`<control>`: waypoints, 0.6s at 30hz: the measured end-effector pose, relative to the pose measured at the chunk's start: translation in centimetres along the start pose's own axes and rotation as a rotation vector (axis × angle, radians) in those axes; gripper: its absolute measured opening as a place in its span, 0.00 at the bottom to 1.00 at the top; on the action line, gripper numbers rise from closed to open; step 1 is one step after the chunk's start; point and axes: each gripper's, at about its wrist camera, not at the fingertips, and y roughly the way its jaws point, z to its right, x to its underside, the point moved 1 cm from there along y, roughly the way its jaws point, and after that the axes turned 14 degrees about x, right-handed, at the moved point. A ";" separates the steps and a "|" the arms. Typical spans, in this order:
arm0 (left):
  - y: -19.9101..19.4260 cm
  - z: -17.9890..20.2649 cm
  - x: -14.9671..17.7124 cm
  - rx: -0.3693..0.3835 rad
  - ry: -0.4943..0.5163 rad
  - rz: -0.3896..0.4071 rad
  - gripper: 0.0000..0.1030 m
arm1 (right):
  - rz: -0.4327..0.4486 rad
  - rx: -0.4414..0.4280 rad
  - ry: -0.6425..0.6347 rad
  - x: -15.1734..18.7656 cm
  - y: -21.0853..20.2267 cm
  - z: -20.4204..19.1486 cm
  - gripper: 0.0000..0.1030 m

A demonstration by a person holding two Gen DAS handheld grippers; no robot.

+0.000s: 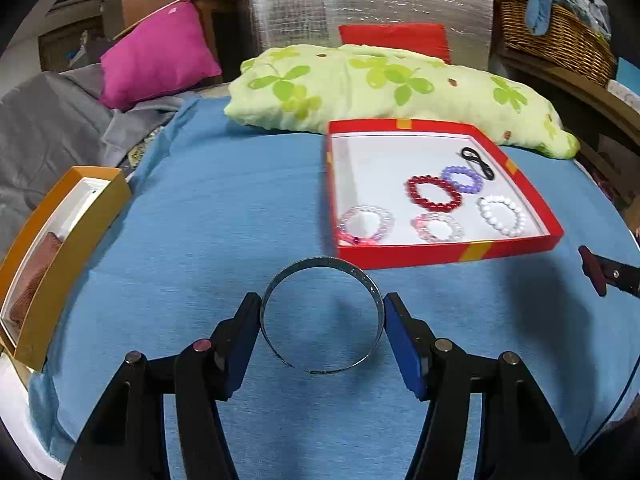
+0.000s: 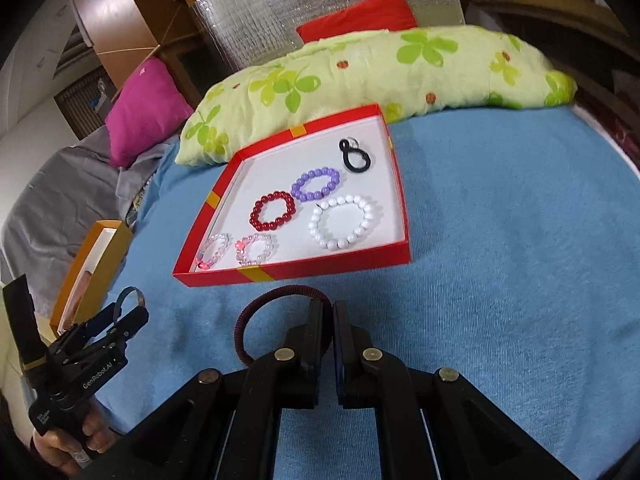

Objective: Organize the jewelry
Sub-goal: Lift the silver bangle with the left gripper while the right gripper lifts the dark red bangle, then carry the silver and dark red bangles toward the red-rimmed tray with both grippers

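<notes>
Left gripper (image 1: 322, 312) spread wide, blue pads pressing both sides of an open silver metal bangle (image 1: 320, 316) raised above the blue bedcover (image 1: 224, 216); the bangle's gap facing the camera. Right gripper (image 2: 327, 312) pinched narrow on a dark maroon hair tie (image 2: 256, 320), its loop standing out to the left of the fingers.

Beyond both grippers, resting on the bedcover near its far edge: red shallow box (image 2: 296, 270) with white lining and yellow bands. Inside, along the box's near edge, two clear-pink beaded bracelets (image 2: 214, 250) (image 2: 256, 248) side by side toward the near left corner, and a white beaded bracelet (image 2: 342, 222) toward the near right corner. Behind these, a red beaded bracelet (image 2: 274, 210) touching a purple beaded bracelet (image 2: 316, 184). Near the far right corner, a black elastic tie (image 2: 354, 156) twisted into a figure eight.

At the bedcover's left edge, an open orange box (image 1: 60, 248). Behind the red box, a green floral pillow (image 1: 360, 84); at far left, a magenta cushion (image 1: 156, 56) and grey cloth (image 1: 48, 128).
</notes>
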 end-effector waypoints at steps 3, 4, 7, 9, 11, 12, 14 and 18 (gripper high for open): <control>-0.1 0.7 0.1 0.016 0.019 -0.003 0.62 | 0.000 -0.025 0.019 -0.1 -0.3 0.6 0.05; -0.2 0.8 0.1 0.025 0.023 -0.003 0.62 | 0.002 -0.030 0.024 -0.2 -0.4 0.8 0.05; -0.5 1.5 0.4 0.057 0.043 -0.002 0.62 | 0.002 -0.039 0.034 -0.2 -0.6 1.5 0.05; -0.6 1.8 0.5 0.064 0.055 -0.003 0.62 | -0.016 -0.042 0.037 0.0 -0.4 1.8 0.05; -0.4 2.1 0.5 0.069 0.063 -0.007 0.62 | -0.039 -0.026 0.026 0.3 0.1 1.9 0.05; -0.4 2.2 0.5 0.070 0.063 -0.009 0.62 | -0.048 -0.017 0.022 0.5 0.3 1.9 0.05; -0.2 2.2 0.5 0.071 0.058 -0.016 0.62 | -0.070 0.002 0.015 0.8 0.8 1.9 0.05; -0.1 2.5 0.4 0.078 0.051 -0.019 0.62 | -0.093 0.019 -0.003 1.1 1.5 1.5 0.05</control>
